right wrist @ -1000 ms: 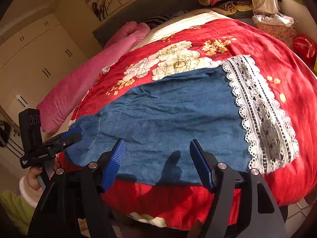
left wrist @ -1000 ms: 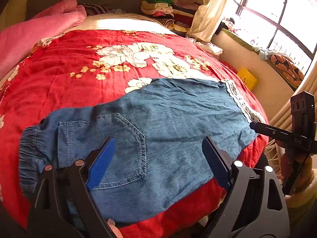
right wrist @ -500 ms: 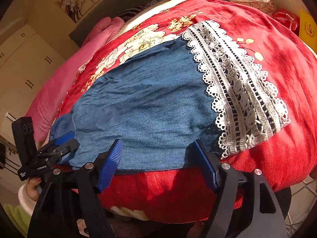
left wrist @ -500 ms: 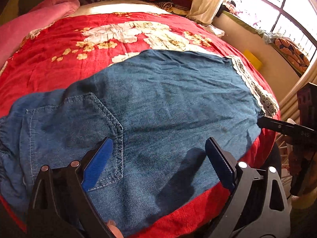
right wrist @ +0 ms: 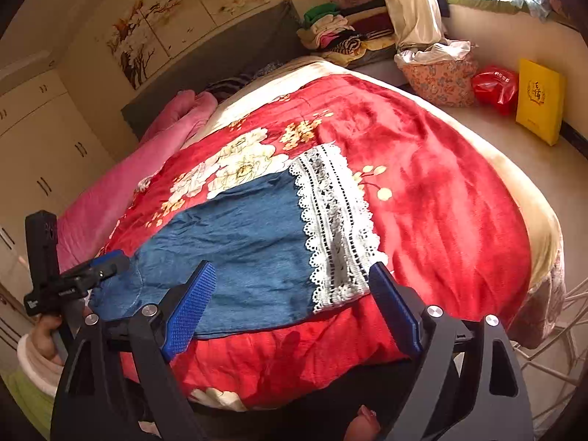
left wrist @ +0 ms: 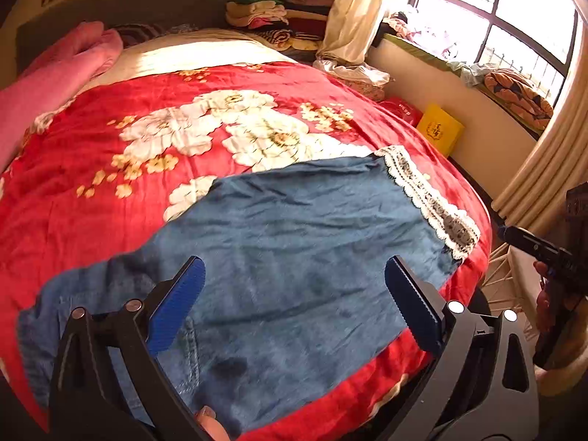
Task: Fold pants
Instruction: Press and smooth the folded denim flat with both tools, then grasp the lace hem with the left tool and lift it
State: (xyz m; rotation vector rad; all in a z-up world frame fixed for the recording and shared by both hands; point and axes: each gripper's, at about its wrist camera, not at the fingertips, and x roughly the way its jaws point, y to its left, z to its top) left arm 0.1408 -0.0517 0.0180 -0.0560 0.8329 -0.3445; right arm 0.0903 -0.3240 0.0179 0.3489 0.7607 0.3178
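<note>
Blue denim pants [left wrist: 294, 257] with a white lace hem [left wrist: 430, 198] lie flat across the near edge of a red floral bedspread [left wrist: 147, 117]. They also show in the right wrist view [right wrist: 242, 250], with the lace hem [right wrist: 334, 228] on the right. My left gripper [left wrist: 294, 305] is open and empty, hovering over the waist and pocket end. My right gripper [right wrist: 290, 305] is open and empty, just off the bed edge near the lace hem. Each gripper shows at the edge of the other's view.
A pink blanket [left wrist: 47, 73] lies along the bed's left side. Folded clothes [left wrist: 272, 18] are stacked by the headboard. A yellow box [right wrist: 538, 99], a red bag [right wrist: 494, 86] and a floral basket [right wrist: 439, 81] stand on the floor by the window wall. A white wire rack [right wrist: 551, 330] is at right.
Both grippers have pulled back and up from the pants, so more of the bed and room shows. Both stay open; the pants lie as before.
</note>
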